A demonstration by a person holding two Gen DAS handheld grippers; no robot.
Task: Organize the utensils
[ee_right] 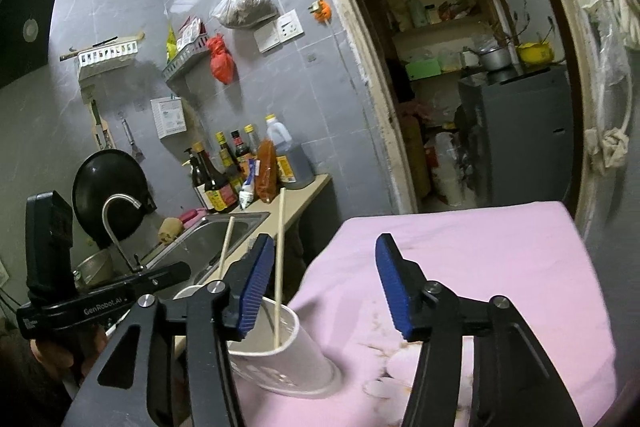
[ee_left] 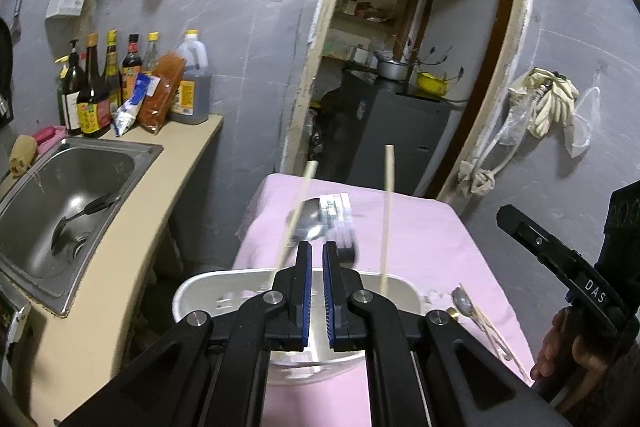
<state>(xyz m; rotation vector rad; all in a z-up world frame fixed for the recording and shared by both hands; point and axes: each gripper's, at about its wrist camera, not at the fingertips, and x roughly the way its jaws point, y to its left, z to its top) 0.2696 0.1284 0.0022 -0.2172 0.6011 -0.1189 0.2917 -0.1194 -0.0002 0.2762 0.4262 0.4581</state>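
A white paper cup stands on the pink table cloth and holds two wooden chopsticks. My left gripper is over the cup, its jaws nearly closed around what looks like the cup's near rim. A metal spoon, blurred, stands in the cup just beyond the fingertips. Another spoon and a pair of chopsticks lie on the cloth to the right. In the right wrist view the cup with chopsticks sits left of my open, empty right gripper.
A steel sink with a black ladle is at left, in a beige counter with sauce bottles. A doorway opens behind the table. The table's edges drop off at left and far side.
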